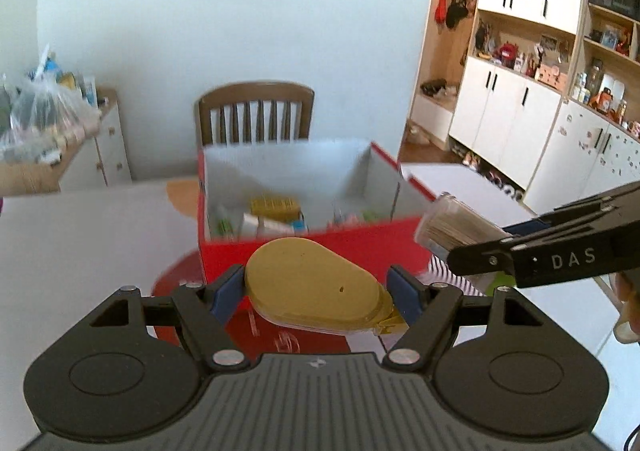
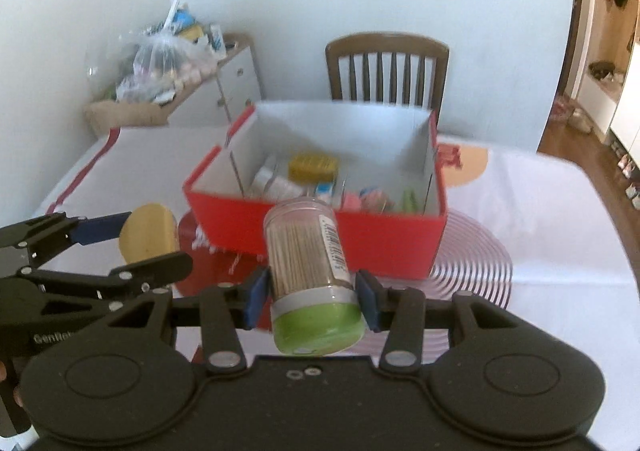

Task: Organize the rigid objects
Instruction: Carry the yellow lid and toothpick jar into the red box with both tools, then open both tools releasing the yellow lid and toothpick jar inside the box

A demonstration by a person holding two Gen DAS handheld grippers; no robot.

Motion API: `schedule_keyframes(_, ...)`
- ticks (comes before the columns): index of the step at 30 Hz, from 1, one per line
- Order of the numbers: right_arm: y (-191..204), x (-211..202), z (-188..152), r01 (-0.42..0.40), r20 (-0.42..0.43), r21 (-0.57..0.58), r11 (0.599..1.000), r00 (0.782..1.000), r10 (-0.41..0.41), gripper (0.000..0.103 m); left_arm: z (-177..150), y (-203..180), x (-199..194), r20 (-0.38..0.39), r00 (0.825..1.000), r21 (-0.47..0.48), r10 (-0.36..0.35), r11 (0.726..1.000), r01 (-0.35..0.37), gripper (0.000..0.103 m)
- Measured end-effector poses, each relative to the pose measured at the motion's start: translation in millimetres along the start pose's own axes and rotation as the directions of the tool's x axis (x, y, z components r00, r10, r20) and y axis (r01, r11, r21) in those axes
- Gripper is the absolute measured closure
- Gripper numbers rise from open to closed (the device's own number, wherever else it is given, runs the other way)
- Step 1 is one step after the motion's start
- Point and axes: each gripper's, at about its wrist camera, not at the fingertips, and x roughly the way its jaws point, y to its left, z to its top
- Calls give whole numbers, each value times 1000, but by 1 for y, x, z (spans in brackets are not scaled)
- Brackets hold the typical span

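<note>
This is a home, a dining or living room. A wooden chair (image 1: 254,113) stands at a white table (image 1: 80,235) against a plain wall. Along one side runs a built-in cupboard wall (image 1: 520,51) with white doors and open wooden shelves crowded with jars, toys and keepsakes; bags hang in one niche and shoes lie on the floor below. A low drawer unit (image 2: 236,81) carries a plastic bag (image 2: 160,59) of household goods.
</note>
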Motion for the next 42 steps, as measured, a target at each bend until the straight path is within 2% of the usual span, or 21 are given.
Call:
schedule_keyframes(9,-12,2,38,15,55,-20,1000,998,-14,57,59,2,16,59,997,13,40,999,-41,26)
schedule_keyframes(19,-33,38,65,58,41,-46,997,998,-56,57,92,22,73,-18,998,-55,58,997,-59,26)
schedule_keyframes(29,-46,101,76,48,-54,-105,993,997,-54,60,92,24,150,-125,989,-45,79,995,-85,26)
schedule_keyframes(35,-49,132,71,39,-92,-127,991,994,-51,61,87,28,190,-198,975,-37,95,994,-105,26)
schedule_keyframes(42,-53,147,65,6,-124,-140,990,992,-23,61,82,28,225,-270,958,-31,97,994,-109,26)
